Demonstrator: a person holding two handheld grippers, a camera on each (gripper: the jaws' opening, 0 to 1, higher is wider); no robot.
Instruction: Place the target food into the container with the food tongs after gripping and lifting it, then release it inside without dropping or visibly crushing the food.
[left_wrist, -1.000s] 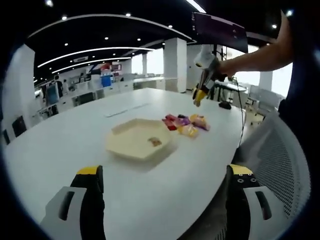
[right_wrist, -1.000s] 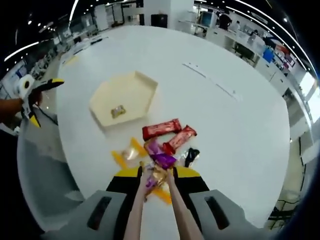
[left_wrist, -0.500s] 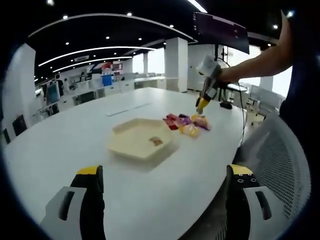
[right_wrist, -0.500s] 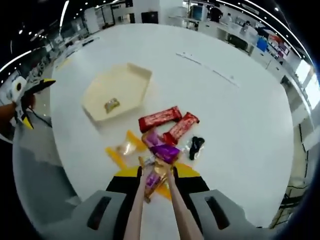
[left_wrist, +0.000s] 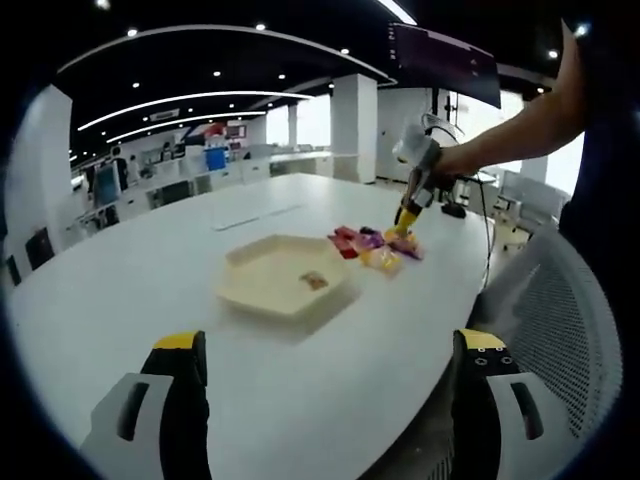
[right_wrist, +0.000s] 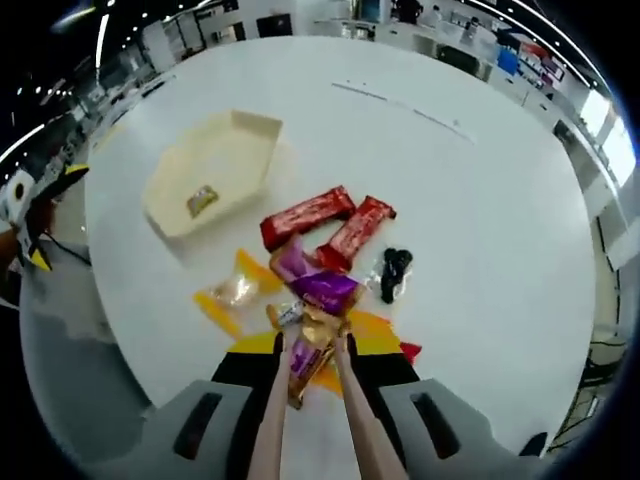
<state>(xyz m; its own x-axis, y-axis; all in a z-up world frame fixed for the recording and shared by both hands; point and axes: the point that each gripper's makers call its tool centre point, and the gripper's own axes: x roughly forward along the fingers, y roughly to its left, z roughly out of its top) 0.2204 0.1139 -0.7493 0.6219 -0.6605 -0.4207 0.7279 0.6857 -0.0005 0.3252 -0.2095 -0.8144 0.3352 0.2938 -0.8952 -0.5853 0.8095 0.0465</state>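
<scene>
In the lower centre of the right gripper view, the food tongs (right_wrist: 310, 400) are reaching into the snack pile (right_wrist: 320, 290), their tips straddling a gold-wrapped candy (right_wrist: 312, 345); whether it is pinched yet I cannot tell. The right gripper (right_wrist: 310, 375) is clamping the tongs' arms. The hexagonal cream tray (right_wrist: 205, 170) is sitting upper left with one sweet (right_wrist: 202, 200) inside and bare counter (right_wrist: 480, 200) between. The left gripper (left_wrist: 330, 400) is hanging wide apart and empty, clear of the route.
</scene>
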